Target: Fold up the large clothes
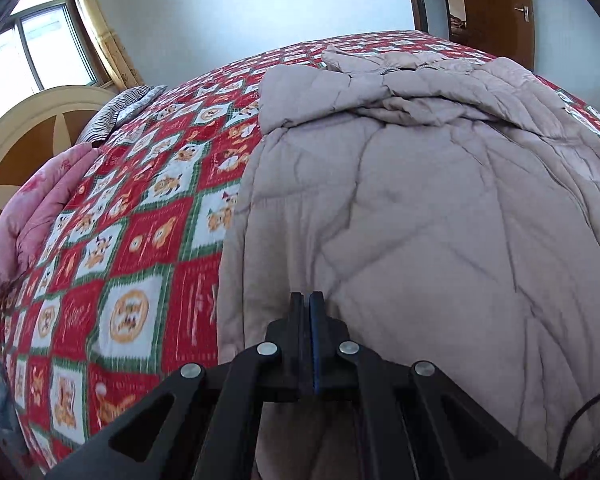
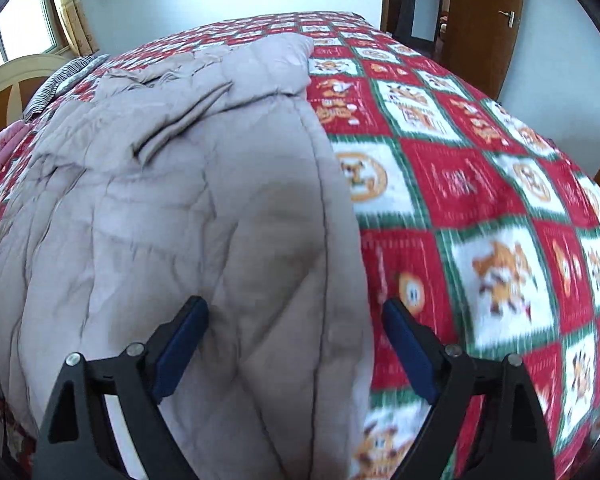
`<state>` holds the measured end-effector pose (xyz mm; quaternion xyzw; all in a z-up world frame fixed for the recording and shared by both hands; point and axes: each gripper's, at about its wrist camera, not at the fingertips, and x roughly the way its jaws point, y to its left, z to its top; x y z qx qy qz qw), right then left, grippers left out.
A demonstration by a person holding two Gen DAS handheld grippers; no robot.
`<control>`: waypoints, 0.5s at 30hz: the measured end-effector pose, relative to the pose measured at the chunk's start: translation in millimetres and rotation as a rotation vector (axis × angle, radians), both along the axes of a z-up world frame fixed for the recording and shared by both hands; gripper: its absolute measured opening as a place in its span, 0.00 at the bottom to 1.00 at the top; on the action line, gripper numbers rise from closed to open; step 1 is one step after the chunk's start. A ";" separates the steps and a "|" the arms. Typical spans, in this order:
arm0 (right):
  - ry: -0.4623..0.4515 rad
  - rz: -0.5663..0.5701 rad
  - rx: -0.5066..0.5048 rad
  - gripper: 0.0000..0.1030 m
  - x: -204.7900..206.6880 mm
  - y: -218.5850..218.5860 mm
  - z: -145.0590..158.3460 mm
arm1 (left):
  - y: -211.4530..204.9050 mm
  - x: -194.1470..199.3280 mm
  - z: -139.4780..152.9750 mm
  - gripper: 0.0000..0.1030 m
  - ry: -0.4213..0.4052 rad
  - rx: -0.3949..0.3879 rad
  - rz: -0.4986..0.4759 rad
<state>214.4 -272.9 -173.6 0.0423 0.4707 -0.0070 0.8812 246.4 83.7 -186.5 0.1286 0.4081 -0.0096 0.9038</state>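
Bedspread [image 1: 132, 240] in red squares covers the bed, and the puffy beige coat [image 1: 400, 208] lies on it, its near end cut off. Left gripper [image 1: 309, 300] hangs above, pinched tight, holding nothing. Right gripper [image 2: 296, 312] is wide open over the coat's edge.

The left gripper [image 1: 308, 300] has its jaws pressed together, nothing visibly between them, while the right gripper [image 2: 296, 312] is spread wide.

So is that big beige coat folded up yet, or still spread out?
Partly folded: the beige padded coat lies lengthwise on the red patterned bedspread, with both sleeves tucked across its top. The body is still full length.
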 end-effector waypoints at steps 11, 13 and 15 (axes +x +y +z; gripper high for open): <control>0.017 0.008 0.082 0.81 -62.3 5.0 -11.6 | 0.1 -47.3 -7.3 0.03 -0.019 -0.008 0.014; 0.023 0.012 0.098 0.78 -71.5 6.4 -13.2 | 4.8 -55.4 -5.5 0.03 -0.026 -0.025 0.038; 0.019 0.017 0.105 0.77 -82.2 7.9 -15.7 | 10.4 -62.8 -2.9 0.03 -0.037 -0.046 0.058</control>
